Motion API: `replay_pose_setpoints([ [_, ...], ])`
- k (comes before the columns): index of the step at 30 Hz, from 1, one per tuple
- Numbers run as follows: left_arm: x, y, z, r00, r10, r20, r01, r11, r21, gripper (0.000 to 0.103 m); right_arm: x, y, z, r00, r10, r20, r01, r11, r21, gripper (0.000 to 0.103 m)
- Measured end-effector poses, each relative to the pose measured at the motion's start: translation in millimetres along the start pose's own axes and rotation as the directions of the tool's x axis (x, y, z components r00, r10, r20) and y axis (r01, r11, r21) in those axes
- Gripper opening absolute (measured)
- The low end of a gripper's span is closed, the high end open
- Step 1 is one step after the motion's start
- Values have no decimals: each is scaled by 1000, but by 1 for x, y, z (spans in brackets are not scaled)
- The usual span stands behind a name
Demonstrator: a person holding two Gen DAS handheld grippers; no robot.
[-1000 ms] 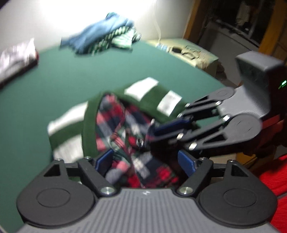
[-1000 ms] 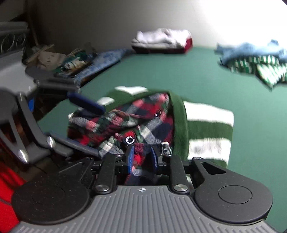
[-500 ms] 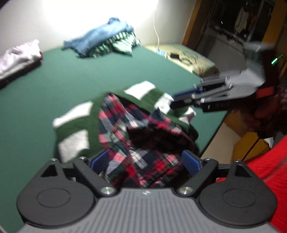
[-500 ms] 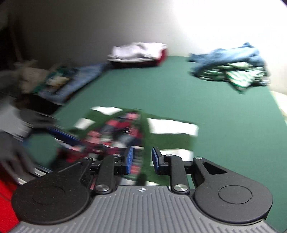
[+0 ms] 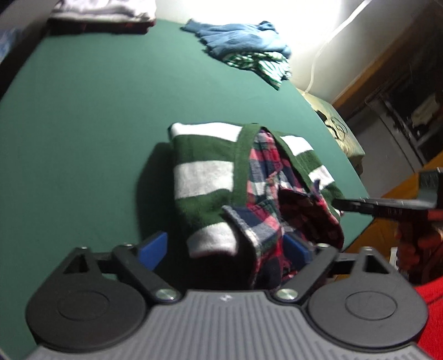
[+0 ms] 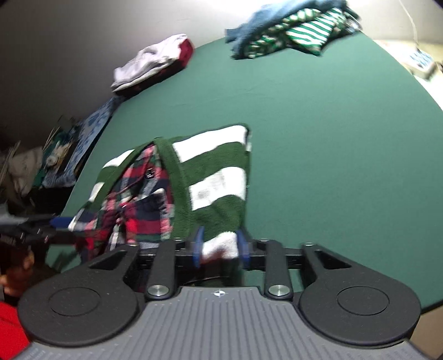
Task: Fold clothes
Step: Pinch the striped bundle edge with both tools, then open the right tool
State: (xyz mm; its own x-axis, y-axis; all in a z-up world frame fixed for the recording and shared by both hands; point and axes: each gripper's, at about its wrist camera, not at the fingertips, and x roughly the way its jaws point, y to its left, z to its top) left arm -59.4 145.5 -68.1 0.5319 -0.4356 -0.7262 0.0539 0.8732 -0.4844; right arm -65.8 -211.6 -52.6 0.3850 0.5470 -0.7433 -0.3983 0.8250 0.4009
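A green and white striped sweater [image 5: 205, 177] with a red plaid shirt [image 5: 265, 193] inside it lies near the front edge of the green table [image 5: 83, 116]. My left gripper [image 5: 224, 249] is open, its blue fingers either side of the garment's near end. My right gripper [image 6: 218, 246] has its blue fingers narrowed around the sweater's white lower edge [image 6: 221, 243]; the sweater [image 6: 216, 177] and plaid shirt [image 6: 138, 193] stretch away from it. The right gripper's fingers show in the left wrist view [image 5: 360, 206], the left gripper's in the right wrist view [image 6: 55, 223].
A heap of blue and green-striped clothes [image 5: 246, 47] [image 6: 293, 27] lies at the far side. A folded white and dark red stack [image 6: 155, 63] [image 5: 102, 13] sits at the far corner. Cluttered items [image 6: 55, 155] lie beside the table. A red garment [image 5: 432, 318] shows at the lower right.
Both grippers swung to new spots around the garment. The right gripper let go of the plaid shirt and now closes around the sweater's edge. The left stayed open.
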Motion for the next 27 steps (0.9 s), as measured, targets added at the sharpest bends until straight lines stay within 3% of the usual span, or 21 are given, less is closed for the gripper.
replay_pose_setpoints([
  [1,2,1,0,1000,-10,-3,10,1000,-16,42,-1,2,0,1000,-1,-2,1,1000,-12,12],
  [3,5,3,0,999,-32,-10,31,998,-47,37,-4,6,0,1000,-4,-5,4,999,-35,11],
  [8,-5,-9,-1,999,-51,10,51,999,-18,27,-11,16,1,1000,-11,-12,10,996,-94,9],
  [11,-13,-14,-1,996,-85,20,85,996,-19,27,-15,23,1,1000,-16,-17,14,992,-129,9],
  [19,13,-5,-7,998,-45,-51,45,999,-4,27,7,21,-11,994,-68,-81,55,986,-160,9],
  [22,10,-11,-4,998,-31,-60,34,999,42,27,7,24,-8,994,-76,-84,58,979,-197,13],
  [24,3,-14,-1,998,-20,-61,25,996,80,30,-1,24,-3,994,-85,-65,69,974,-218,17],
  [27,-14,-18,2,999,19,-31,-15,991,130,44,-18,25,7,995,-99,-9,94,964,-248,27],
])
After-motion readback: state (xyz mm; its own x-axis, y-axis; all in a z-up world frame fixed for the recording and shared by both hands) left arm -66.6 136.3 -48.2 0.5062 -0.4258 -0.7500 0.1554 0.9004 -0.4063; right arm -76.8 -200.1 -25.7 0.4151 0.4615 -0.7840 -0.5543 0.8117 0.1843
